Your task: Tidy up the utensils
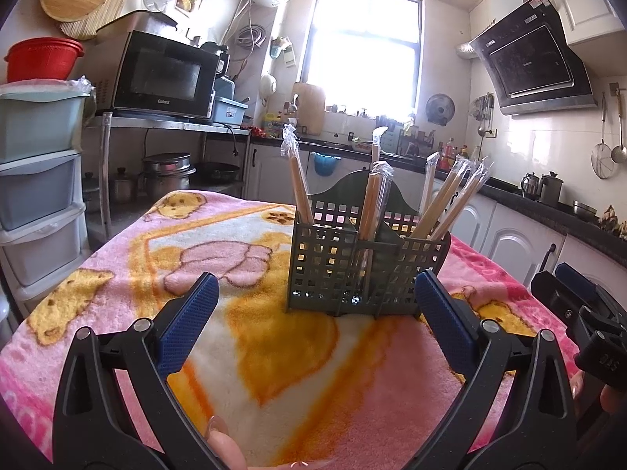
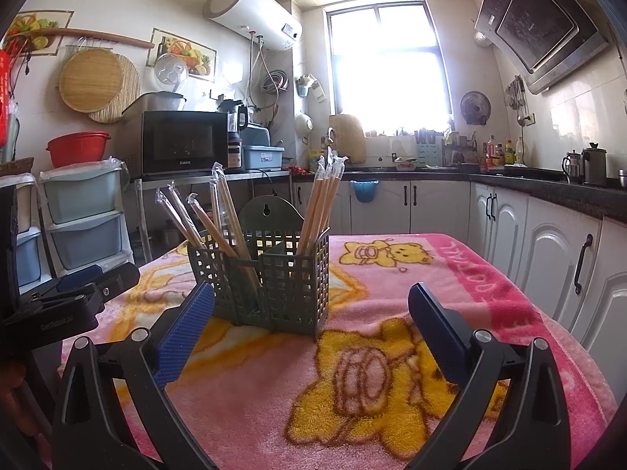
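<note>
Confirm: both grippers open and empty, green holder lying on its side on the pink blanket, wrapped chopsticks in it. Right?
One thing is wrong: the green holder stands upright on the pink blanket, not on its side, as the right wrist view shows. The wrapped chopsticks stick up out of it. The left gripper and right gripper are both open and empty.

Daylight blows out the window [image 1: 362, 43], hazing nearby walls; both fisheye views bend and darken at the corners.

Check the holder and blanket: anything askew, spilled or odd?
Nothing spilled. The wrapped chopsticks lean at mixed angles inside the green holder, which stands upright on the blanket. Left gripper and right gripper are open, empty.
</note>
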`<state>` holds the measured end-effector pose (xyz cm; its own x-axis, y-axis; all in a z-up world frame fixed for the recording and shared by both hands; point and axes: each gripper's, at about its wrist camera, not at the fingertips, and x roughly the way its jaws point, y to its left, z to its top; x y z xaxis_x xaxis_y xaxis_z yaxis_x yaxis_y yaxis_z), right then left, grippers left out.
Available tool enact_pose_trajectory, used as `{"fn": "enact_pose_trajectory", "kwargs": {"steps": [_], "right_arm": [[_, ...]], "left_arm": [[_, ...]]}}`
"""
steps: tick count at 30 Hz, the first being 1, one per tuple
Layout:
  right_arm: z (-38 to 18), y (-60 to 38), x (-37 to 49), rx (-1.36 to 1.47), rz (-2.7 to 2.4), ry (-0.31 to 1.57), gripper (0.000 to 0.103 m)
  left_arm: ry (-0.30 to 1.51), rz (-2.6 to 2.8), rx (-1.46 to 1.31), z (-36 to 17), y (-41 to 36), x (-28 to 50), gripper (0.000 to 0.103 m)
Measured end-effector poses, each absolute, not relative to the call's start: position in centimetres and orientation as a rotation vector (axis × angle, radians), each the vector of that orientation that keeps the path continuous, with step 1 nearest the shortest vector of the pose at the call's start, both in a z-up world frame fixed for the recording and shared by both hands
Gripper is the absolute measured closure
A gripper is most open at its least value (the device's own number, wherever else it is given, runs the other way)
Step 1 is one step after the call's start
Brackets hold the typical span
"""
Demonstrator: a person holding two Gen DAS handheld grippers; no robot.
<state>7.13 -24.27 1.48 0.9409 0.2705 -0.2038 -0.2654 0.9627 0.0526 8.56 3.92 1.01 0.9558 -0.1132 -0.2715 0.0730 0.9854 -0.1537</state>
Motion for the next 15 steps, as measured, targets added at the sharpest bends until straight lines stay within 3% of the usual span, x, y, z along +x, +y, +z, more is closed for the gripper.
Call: {"fn": "enact_pose_trajectory", "kwargs": {"steps": [15], "right_arm": [[1.49, -24.24, 7.08, 0.024, 0.273, 0.211, 0.007]], "left_arm": [[0.286, -0.095, -0.139, 1.01, 3.72, 8.54, 0.010]]}}
